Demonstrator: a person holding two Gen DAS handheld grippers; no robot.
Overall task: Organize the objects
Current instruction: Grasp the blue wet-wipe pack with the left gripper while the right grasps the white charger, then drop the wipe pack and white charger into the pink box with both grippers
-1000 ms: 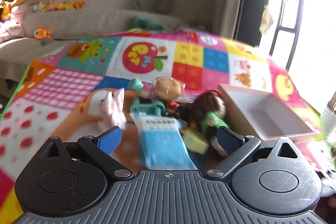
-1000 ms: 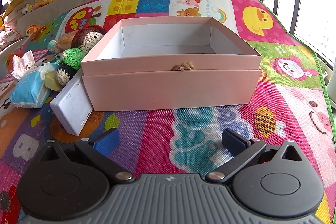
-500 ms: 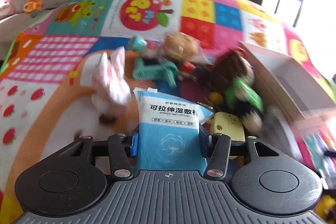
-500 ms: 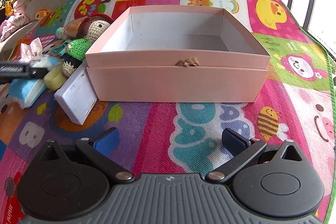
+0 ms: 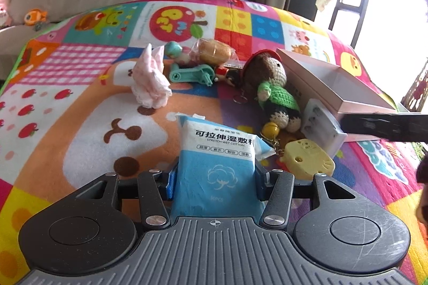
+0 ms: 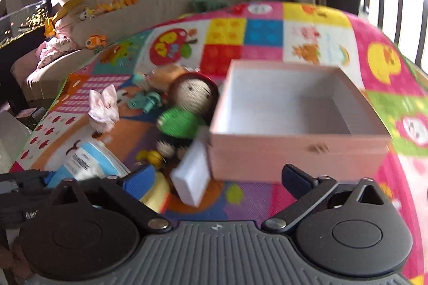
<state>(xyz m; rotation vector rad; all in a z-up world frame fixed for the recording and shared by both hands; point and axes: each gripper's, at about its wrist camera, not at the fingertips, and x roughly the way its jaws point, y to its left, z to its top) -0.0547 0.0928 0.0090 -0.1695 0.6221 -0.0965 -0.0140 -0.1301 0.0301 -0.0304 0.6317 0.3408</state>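
Your left claw (image 5: 214,182) is clenched on the blue wipes pack (image 5: 216,164); lift it clear of the yellow toy (image 5: 307,159) just right of it. Your right claw (image 6: 216,178) is closing on nothing, the pink box (image 6: 294,151) directly ahead: keep clear.

Colourful patchwork play mat (image 5: 80,103) carries everything. Centre: blue wet-cotton pack (image 5: 216,167). At 11 o'clock, pink tissue wad (image 5: 149,81); 12, teal toy (image 5: 191,73) & bagged bun (image 5: 214,51); 1–2, crochet doll (image 5: 270,81), pink box (image 5: 334,89), white block (image 5: 321,124); 3, yellow toy (image 5: 307,159).
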